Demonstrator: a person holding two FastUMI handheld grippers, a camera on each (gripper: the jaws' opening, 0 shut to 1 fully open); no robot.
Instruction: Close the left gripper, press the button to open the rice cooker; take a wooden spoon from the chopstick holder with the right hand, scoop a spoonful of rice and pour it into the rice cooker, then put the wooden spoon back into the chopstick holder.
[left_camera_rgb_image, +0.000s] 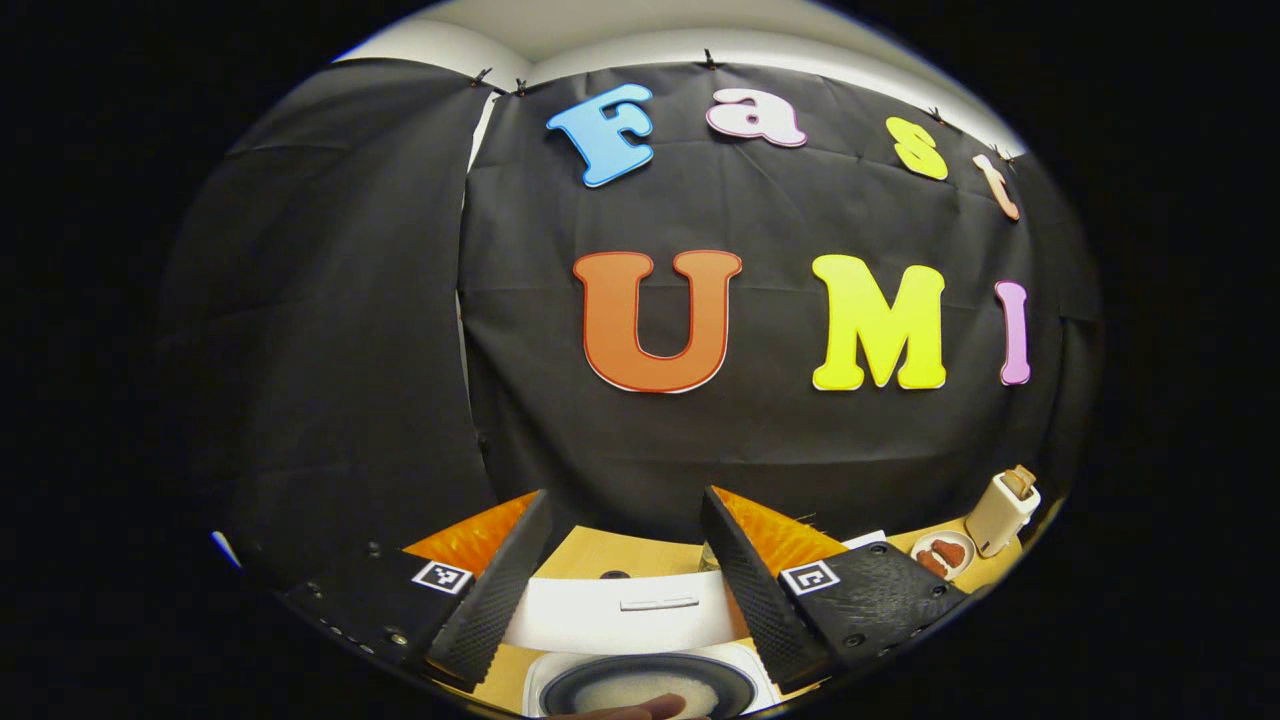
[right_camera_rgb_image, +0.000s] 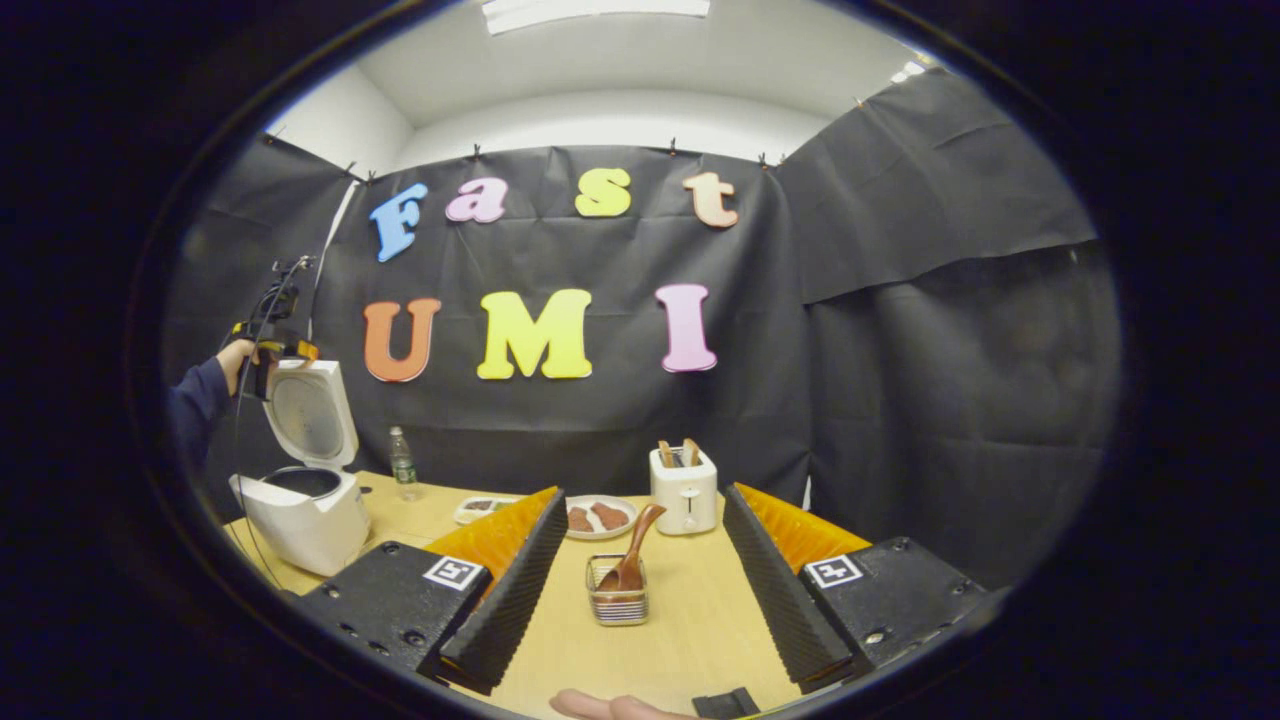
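Observation:
The white rice cooker (right_camera_rgb_image: 305, 505) stands open at the table's left end, its lid (right_camera_rgb_image: 312, 415) raised upright. A hand holds my left gripper (right_camera_rgb_image: 265, 350) at the lid's top edge. From the left gripper view, my left gripper (left_camera_rgb_image: 625, 495) is open and looks down over the lid (left_camera_rgb_image: 620, 610) and the dark-rimmed inner pot (left_camera_rgb_image: 645, 690). My right gripper (right_camera_rgb_image: 645, 492) is open and holds nothing, hovering in front of the wire chopstick holder (right_camera_rgb_image: 618, 600). A wooden spoon (right_camera_rgb_image: 632, 555) leans in the holder, bowl up.
A white toaster (right_camera_rgb_image: 684, 487) with bread and a plate (right_camera_rgb_image: 598, 517) of brown pieces stand behind the holder. A water bottle (right_camera_rgb_image: 403, 465) and a small tray (right_camera_rgb_image: 480, 508) sit near the cooker. The toaster (left_camera_rgb_image: 1003, 510) and plate (left_camera_rgb_image: 943, 553) lie far right.

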